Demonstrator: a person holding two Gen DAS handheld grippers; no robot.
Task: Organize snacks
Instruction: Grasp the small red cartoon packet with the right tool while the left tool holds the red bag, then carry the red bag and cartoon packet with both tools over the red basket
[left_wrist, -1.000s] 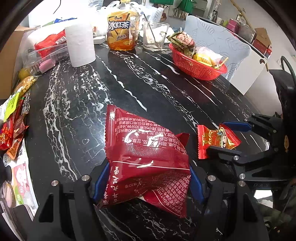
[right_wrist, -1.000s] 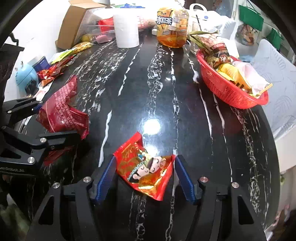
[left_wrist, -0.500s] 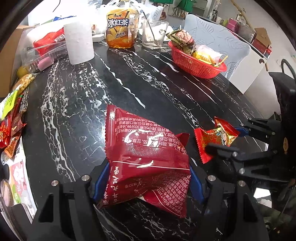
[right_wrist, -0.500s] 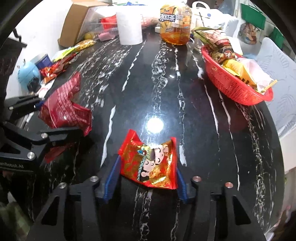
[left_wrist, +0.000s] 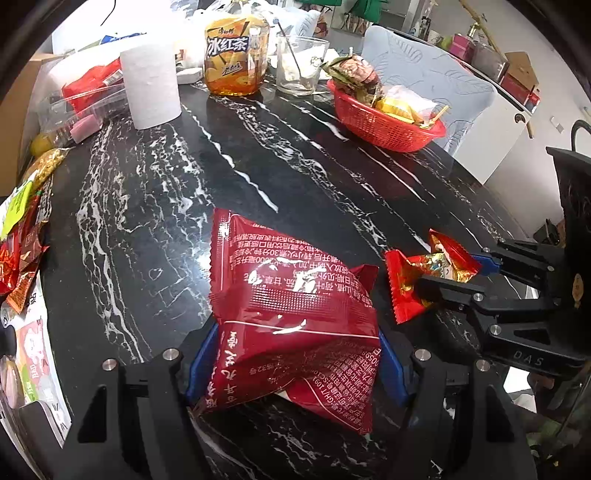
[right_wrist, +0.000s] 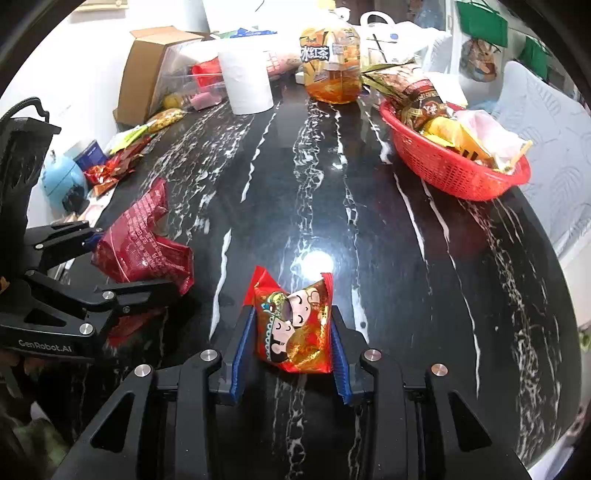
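A large dark red snack packet (left_wrist: 291, 306) lies on the black marble table (left_wrist: 155, 206) with my left gripper (left_wrist: 295, 354) shut on its near end, blue pads pressing both sides. The right wrist view shows that packet (right_wrist: 140, 240) and the left gripper (right_wrist: 122, 266) at the left. A small red and gold cartoon packet (right_wrist: 291, 325) stands crumpled between the pads of my right gripper (right_wrist: 291, 347), whose jaws are closing on it. The left wrist view shows this small packet (left_wrist: 410, 280) in the right gripper (left_wrist: 458, 273). A red basket (right_wrist: 443, 166) of snacks stands at the far right.
At the table's far end stand a paper roll (left_wrist: 151, 88), an iced tea bottle (left_wrist: 236, 51) and a glass (left_wrist: 301, 62). Several loose snack packets (left_wrist: 22, 229) lie along the left edge, near a cardboard box (right_wrist: 147, 70). A pale chair (left_wrist: 424, 74) stands behind the basket (left_wrist: 384, 122).
The right gripper's jaws have closed in on the small cartoon packet, squeezing it narrower and tipping it upright. The left gripper and its large packet have stayed put.
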